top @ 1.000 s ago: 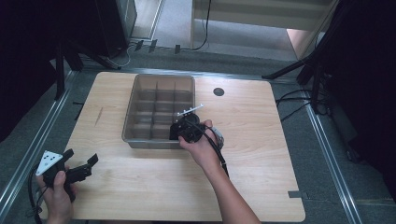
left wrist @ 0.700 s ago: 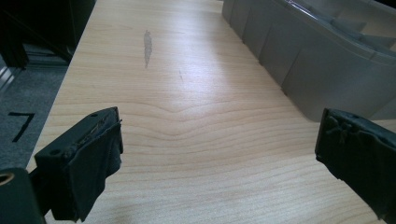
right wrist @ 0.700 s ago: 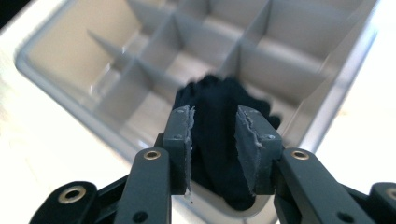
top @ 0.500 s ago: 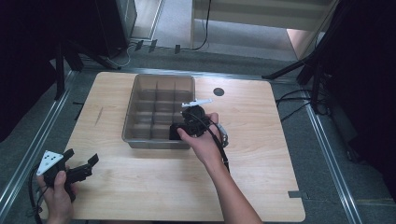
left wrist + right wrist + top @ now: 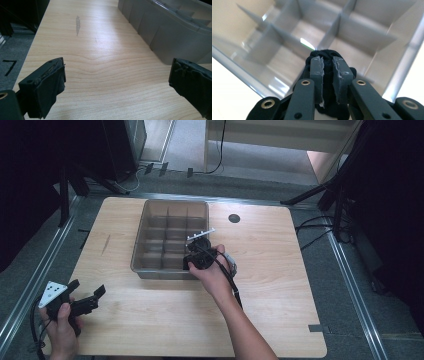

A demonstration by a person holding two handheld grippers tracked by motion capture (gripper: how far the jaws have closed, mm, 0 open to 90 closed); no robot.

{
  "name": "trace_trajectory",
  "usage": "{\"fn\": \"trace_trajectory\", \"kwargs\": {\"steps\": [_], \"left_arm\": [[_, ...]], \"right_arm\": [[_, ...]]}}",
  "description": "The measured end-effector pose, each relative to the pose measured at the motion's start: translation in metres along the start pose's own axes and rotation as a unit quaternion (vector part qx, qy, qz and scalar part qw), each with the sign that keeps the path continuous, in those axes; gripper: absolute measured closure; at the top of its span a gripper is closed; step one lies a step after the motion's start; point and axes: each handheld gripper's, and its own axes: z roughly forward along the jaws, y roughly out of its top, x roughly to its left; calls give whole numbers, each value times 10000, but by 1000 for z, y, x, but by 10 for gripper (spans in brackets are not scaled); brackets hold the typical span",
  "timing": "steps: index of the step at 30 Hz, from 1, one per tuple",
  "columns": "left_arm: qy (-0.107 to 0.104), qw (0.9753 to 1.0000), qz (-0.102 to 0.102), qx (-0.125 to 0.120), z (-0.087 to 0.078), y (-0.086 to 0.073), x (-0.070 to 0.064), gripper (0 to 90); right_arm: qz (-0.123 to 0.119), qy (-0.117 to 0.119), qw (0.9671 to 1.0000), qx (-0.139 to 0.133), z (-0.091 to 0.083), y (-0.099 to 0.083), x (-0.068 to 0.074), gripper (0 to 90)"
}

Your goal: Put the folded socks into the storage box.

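A dark cloth [image 5: 327, 56], possibly a sock, is pinched between the closed jaws of the right gripper [image 5: 327, 65], above the tray [image 5: 372, 32]; release is left. The left gripper [image 5: 117, 82] is held open, empty

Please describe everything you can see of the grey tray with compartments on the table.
The grey tray looks like translucent plastic, rectangular, with thin dividers forming a grid of open compartments. It sits flat on the wooden table, toward the far middle. The compartments in view look empty. The right gripper, shut on a dark cloth, hangs over its near right corner; contact cannot be told.
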Motion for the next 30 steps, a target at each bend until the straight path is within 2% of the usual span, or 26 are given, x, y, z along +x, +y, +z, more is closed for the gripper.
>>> {"fn": "trace_trajectory", "kwargs": {"steps": [4,9,10,11,12,15,17,18,20,22,23,24,26,27,28,29,30], "left_arm": [[0,10000,33,16,0,0,0,12],[8,10000,41,11,0,0,-1,12],[6,10000,32,10,0,0,-1,13],[8,10000,30,10,0,0,0,13],[9,10000,20,2,0,0,0,13],[8,10000,32,-2,-1,0,-1,12],[15,10000,44,6,-1,0,-1,13],[16,10000,49,6,0,0,-1,12],[25,10000,54,-2,0,-1,-1,13],[39,10000,48,2,0,-1,-2,12],[44,10000,41,1,0,-1,-2,13],[40,10000,46,0,-1,-1,-1,13],[44,10000,41,-1,-1,-1,-1,13],[43,10000,41,-6,-1,-1,-1,13],[39,10000,44,-6,-1,-1,-1,12],[39,10000,39,-8,-1,-1,-2,12],[39,10000,42,-7,-1,-1,-2,12]], "right_arm": [[176,54,9997,138,6,-2,-4,795],[135,57,9998,153,5,-2,-3,777],[109,81,9999,101,5,-3,-3,761],[85,101,9999,-84,1,-5,-3,703],[85,101,9999,-84,1,-5,-3,703],[154,258,9977,-615,-8,-9,-5,577],[227,254,9928,-1151,-15,-11,-5,464],[159,292,9884,-1485,-18,-12,-6,410],[-5,170,9794,-2011,-22,-14,-6,340],[262,195,9763,-2139,-27,-14,-6,198],[349,197,9736,-2247,-29,-14,-5,122],[396,145,9724,-2293,-30,-14,-5,111],[456,-160,9674,-2485,-35,-16,-2,33],[446,-248,9647,-2583,-37,-16,-2,26],[455,-248,9634,-2630,-38,-17,-2,2],[454,-232,9604,-2741,-40,-20,-2,0],[495,-233,9597,-2757,-41,-21,-3,0]]}}
